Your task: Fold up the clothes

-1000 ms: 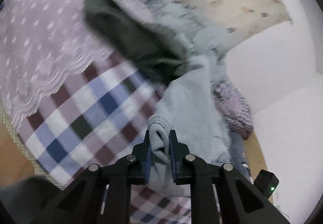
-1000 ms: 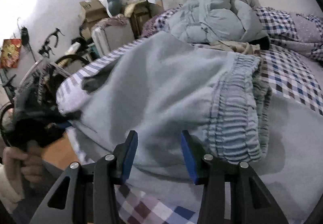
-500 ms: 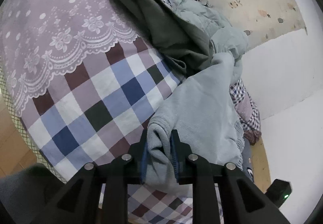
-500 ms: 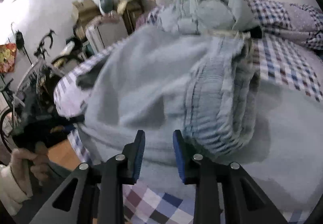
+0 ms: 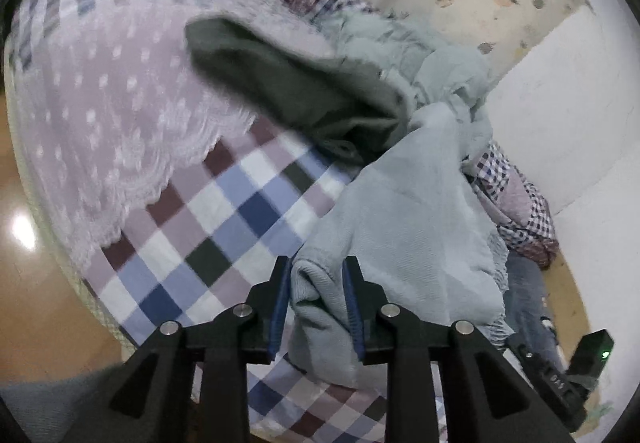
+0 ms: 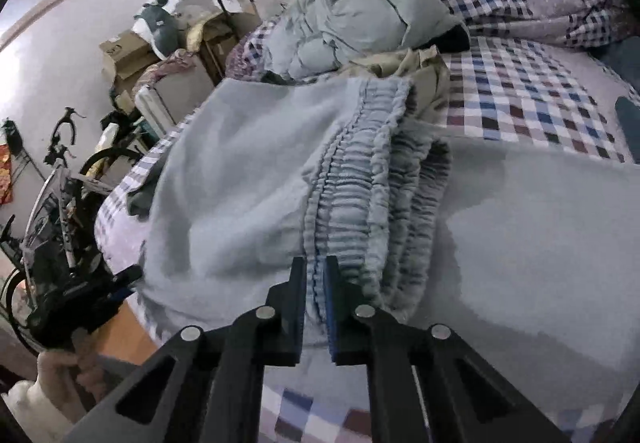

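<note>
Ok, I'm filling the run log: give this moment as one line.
left gripper: opening, pants cuff between jaws | right gripper: closing on waistband | light blue pants: on checked bed cover

Between the fingers of the left gripper (image 5: 316, 301) sits the soft, matt, fleecy knit of the pale blue trousers (image 5: 404, 227), ribbed at the cuff. Ahead and left lie a woven checked bedsheet (image 5: 240, 211) and a lacy dotted lilac cover (image 5: 104, 115). Beyond, a dark green garment (image 5: 296, 91) looks felted. The wooden floor (image 5: 36, 307) at the left edge is glossy.
</note>
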### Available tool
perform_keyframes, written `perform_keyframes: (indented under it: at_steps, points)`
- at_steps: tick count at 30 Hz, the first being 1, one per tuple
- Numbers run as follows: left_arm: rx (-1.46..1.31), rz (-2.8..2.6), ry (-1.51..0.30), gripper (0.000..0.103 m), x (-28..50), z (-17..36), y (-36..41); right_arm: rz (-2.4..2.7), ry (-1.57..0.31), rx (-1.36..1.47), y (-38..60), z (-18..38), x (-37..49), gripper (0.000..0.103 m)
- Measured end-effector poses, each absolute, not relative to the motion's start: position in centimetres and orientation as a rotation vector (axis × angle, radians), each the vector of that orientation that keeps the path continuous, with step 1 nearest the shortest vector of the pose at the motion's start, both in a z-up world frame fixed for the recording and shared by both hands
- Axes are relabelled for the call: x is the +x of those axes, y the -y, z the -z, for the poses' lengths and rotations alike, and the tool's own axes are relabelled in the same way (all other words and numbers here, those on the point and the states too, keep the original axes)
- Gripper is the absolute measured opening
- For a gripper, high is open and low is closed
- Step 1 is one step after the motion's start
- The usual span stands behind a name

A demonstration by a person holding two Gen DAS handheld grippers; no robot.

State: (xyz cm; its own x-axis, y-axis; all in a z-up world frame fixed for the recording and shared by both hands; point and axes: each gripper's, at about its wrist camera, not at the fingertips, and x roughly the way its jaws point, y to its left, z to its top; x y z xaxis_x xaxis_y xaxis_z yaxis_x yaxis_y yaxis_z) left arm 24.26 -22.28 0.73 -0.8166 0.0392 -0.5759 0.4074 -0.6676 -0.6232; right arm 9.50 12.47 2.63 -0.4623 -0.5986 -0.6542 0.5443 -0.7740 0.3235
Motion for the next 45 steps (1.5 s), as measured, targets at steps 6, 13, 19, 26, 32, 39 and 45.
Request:
perform_keyframes:
  at_steps: [6, 13, 19, 26, 32, 39, 45]
  points:
    - [0.707, 2.773, -0.831, 0.072, 24.2, -5.0, 17.3, 2.364, 0.139, 0.926, -17.0, -4.8, 10.5, 0.041]
    - [0.743, 3.022, -0.347, 0.085, 21.7, -8.4, 7.4, 2.567, 0.078, 0.816, -21.2, -6.4, 11.0, 0.056]
    - [0.822, 3.183, -0.121, 0.087, 19.8, -8.7, -1.7, 2.677, 0.044, 0.776, -25.1, -6.9, 10.8, 0.081]
    - [0.913, 3.322, 0.096, 0.087, 17.8, -8.5, -11.2, 2.795, 0.154, 0.738, -32.0, -7.8, 10.9, 0.093]
    - [0.921, 3.424, 0.288, 0.088, 17.8, -8.3, -18.7, 2.987, 0.366, 0.693, -41.1, -8.6, 12.3, 0.097]
    - [0.964, 3.515, 0.552, 0.088, 17.6, -6.7, -27.2, 3.046, 0.807, 0.758, -50.1, -7.0, 13.8, 0.097]
    - [0.937, 3.541, 0.736, 0.088, 17.1, -5.3, -33.3, 3.044, 0.885, 0.774, -53.0, -6.4, 14.9, 0.097]
